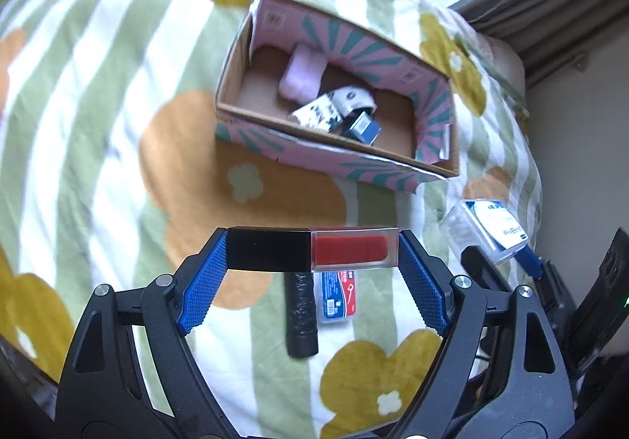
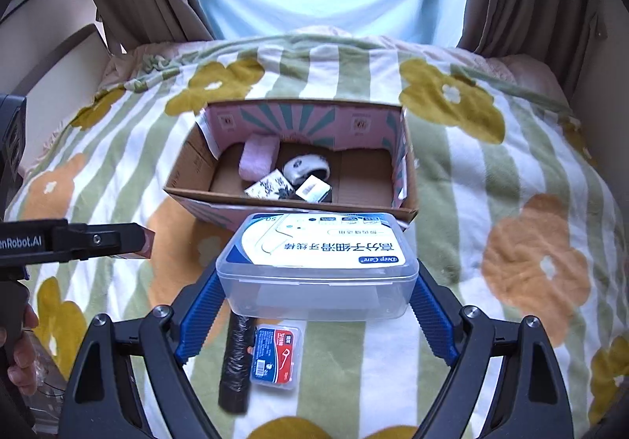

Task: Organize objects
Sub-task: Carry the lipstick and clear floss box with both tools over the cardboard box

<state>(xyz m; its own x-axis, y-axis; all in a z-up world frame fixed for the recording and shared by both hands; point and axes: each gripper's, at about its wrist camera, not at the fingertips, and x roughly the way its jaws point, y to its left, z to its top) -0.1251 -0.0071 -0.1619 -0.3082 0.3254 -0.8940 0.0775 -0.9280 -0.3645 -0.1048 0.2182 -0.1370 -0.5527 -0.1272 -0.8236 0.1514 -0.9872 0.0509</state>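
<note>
1. I judge this to be mid-carry: both my claws hold an item above the bedspread (image 2: 491,171), and each is headed for the cardboard box (image 1: 275,148) ahead, which already holds a pink pad (image 2: 259,156), a white roll (image 2: 306,166) and some small packets.

2. My left gripper (image 1: 313,254) is spread fairly wide, its blue pads pressed on the two ends of a lipstick-like case (image 1: 312,251) — black cap on one side, red under clear plastic on the other — held crosswise and off the blanket.

3. My right gripper (image 2: 316,293) is spread wider, clamped on the two short sides of a clear floss-pick box (image 2: 318,266) with a white and blue label, also lifted, just short of the box's near wall.

4. Next, I think, each item must clear the near wall, then be let go over bare cardboard at the right end.

5. Left on the blanket below — a black cylinder (image 2: 236,360) and a small red-and-blue packet (image 2: 275,354), side by side.
</note>
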